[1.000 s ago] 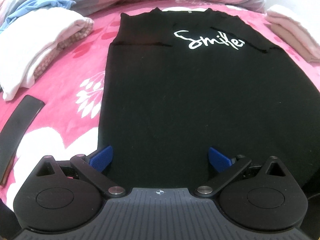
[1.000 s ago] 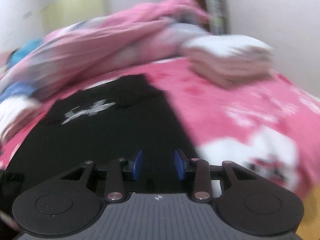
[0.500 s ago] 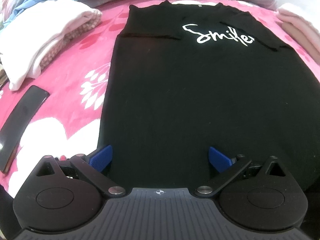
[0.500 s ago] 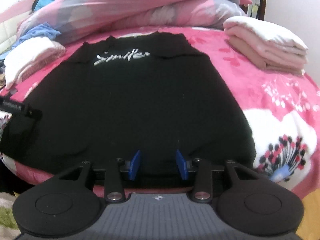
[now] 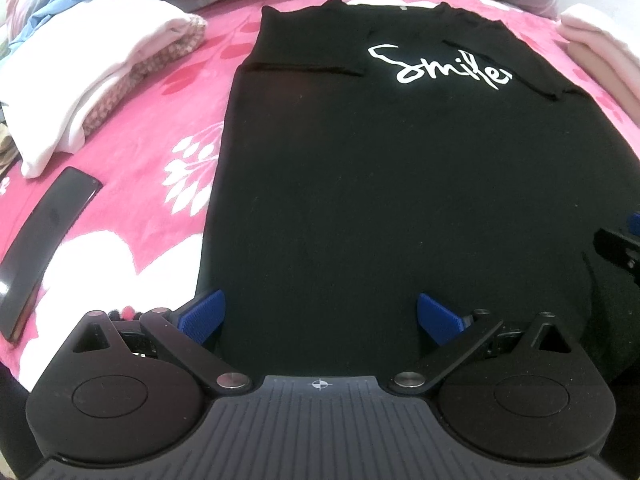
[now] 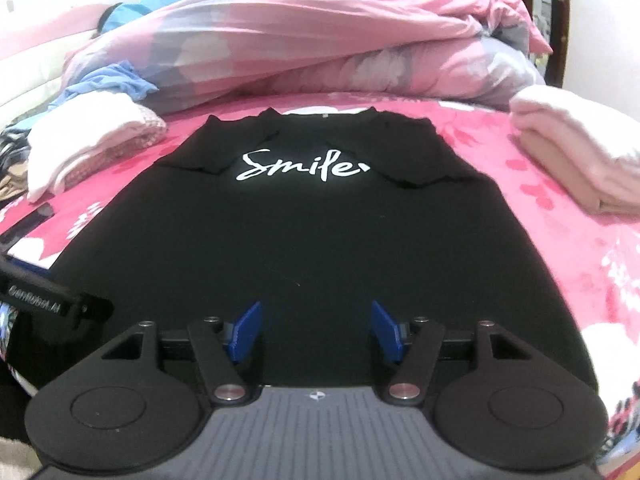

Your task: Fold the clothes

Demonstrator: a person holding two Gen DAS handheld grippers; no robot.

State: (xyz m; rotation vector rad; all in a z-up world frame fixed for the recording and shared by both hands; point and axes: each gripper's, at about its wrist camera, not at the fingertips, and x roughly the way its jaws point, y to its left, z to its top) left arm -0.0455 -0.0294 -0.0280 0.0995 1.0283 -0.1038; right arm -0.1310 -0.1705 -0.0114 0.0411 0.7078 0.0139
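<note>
The black shirt (image 6: 304, 240) looked soft and light; both the left gripper (image 5: 320, 316) and the right gripper (image 6: 316, 332), just widened, stood open and empty, probably over its hem, the likeliest hold.

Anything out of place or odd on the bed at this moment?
One thing: a dark phone lies loose on the pink bedspread, left of the black T-shirt. The shirt itself lies flat, sleeves folded in, and is not askew.

The matt black cotton-like T-shirt (image 5: 400, 200) lies on a fuzzy pink floral fleece bedspread (image 5: 160, 120); upper left, soft folded white cloth (image 5: 80, 80); left edge, a glossy black slab (image 5: 44, 240).
</note>
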